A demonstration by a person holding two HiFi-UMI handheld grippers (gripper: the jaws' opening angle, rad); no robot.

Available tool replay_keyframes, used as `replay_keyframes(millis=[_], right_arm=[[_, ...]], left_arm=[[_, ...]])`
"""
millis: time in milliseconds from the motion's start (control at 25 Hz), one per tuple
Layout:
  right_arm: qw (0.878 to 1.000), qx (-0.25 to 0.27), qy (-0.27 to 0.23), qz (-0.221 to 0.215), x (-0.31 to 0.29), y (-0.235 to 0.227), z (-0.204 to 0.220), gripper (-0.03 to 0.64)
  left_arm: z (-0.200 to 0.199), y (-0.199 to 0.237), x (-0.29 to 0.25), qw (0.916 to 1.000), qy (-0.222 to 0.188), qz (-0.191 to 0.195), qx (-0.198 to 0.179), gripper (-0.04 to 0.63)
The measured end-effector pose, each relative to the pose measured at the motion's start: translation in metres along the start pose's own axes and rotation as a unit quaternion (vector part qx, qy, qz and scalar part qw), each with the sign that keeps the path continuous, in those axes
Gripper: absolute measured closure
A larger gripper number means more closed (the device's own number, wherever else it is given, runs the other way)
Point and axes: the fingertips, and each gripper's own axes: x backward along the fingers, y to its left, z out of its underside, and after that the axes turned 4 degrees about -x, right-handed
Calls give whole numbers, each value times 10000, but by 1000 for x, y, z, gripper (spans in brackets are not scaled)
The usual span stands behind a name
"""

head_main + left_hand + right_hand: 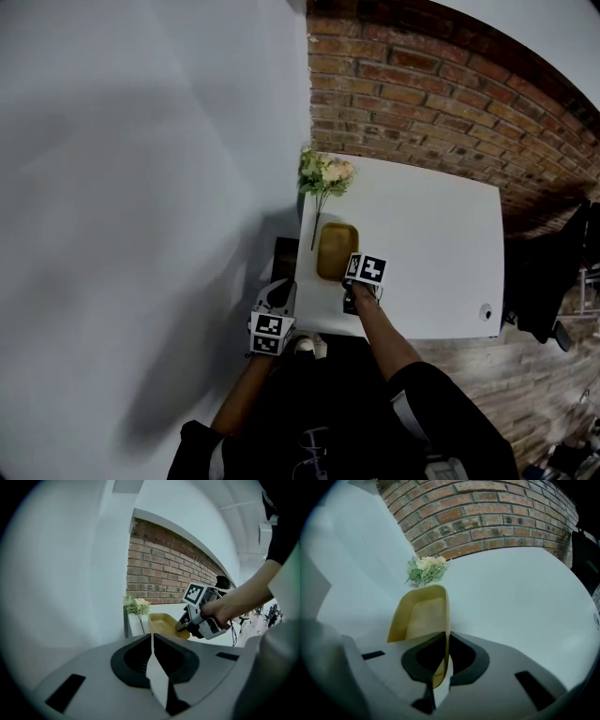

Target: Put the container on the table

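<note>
A shallow yellow container (337,249) is over the near left part of the white table (441,253). My right gripper (354,284) is shut on its near rim. In the right gripper view the container (423,616) stands edge-on between the jaws and stretches away from me (440,667). In the left gripper view the container (165,622) shows beyond my own jaws, with the right gripper (183,624) clamped on it. My left gripper (280,298) hangs off the table's near left corner, shut with nothing in it (152,639).
A small bunch of pale flowers (323,174) lies at the table's far left corner, just beyond the container. A brick wall (441,94) runs behind the table. A small round object (485,312) sits near the table's right front edge. A dark chair (553,272) stands right.
</note>
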Motion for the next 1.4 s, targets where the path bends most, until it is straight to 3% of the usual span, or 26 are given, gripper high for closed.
replay_keyframes(millis=[760,1000,1400], right_arm=[[9998,117,128,17,-20,7,5,588],[9999,116,-74,-82,-10,12,-1,586],[9954,609,-739,-51,42,4,5,586]], left_arm=[[10,12,0,9998,86,-119,139,568],[4,11,2,9999,-20,-58,97,568],[1,-14,13,9995,-131,244,-130,568]])
